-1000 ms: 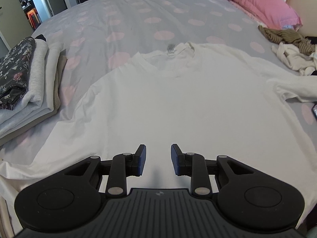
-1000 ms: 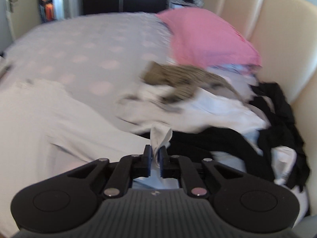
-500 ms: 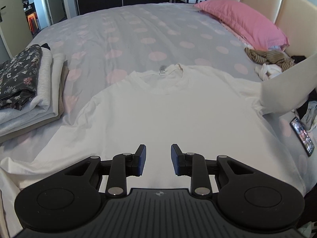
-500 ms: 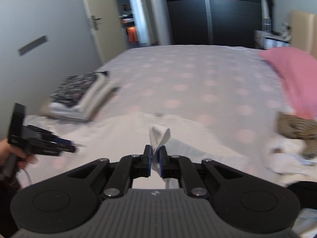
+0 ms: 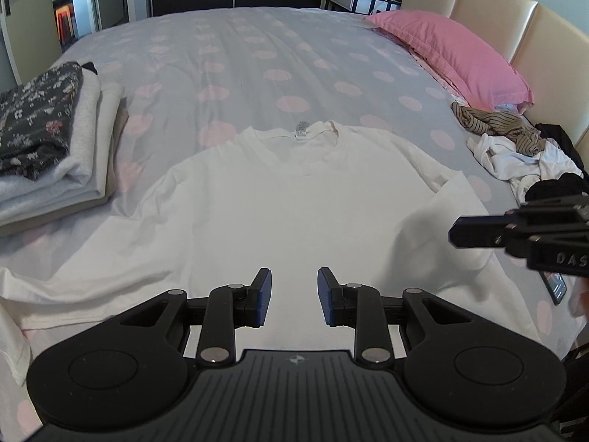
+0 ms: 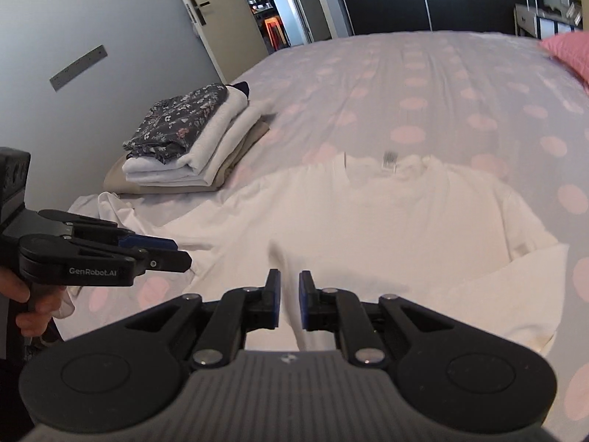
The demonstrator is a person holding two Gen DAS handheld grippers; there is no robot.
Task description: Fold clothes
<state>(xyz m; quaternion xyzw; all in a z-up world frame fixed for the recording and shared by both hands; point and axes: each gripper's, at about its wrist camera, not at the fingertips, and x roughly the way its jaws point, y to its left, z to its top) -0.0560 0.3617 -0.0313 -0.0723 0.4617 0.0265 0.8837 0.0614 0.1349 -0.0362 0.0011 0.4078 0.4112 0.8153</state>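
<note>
A big bed point(image 5: 257, 48) with a grey cover and pink dots fills both views. A white T-shirt point(image 5: 287, 206) lies flat on the near part of the bed, with its neck and small label at 12 o'clock, away from the tools. The sleeve on the right side point(image 5: 452, 213) is folded in over the body of the shirt. The other sleeve point(image 5: 55, 276) is spread out toward 9 o'clock. A pink pillow point(image 5: 452, 48) rests at 2 o'clock by the cream headboard point(image 5: 533, 33). A stack of folded clothes point(image 5: 48, 147) sits at 10 o'clock, beside the shirt, with a dark flowery piece on top. A messy pile of clothes point(image 5: 515, 143) lies at 3 o'clock, under the pillow. The left tool point(image 5: 294, 298) hangs over the bottom part of the shirt, and its jaws are wide apart with nothing in them. The right tool point(image 6: 289, 300) is low over the folded sleeve, and its jaws have a narrow gap; white cloth shows in the gap, but I cannot tell if they touch it. A hand point(image 6: 35, 313) holds the left tool's handle at 9 o'clock in the right view. A small phone point(image 5: 556, 283) lies on the bed at 4 o'clock.
</note>
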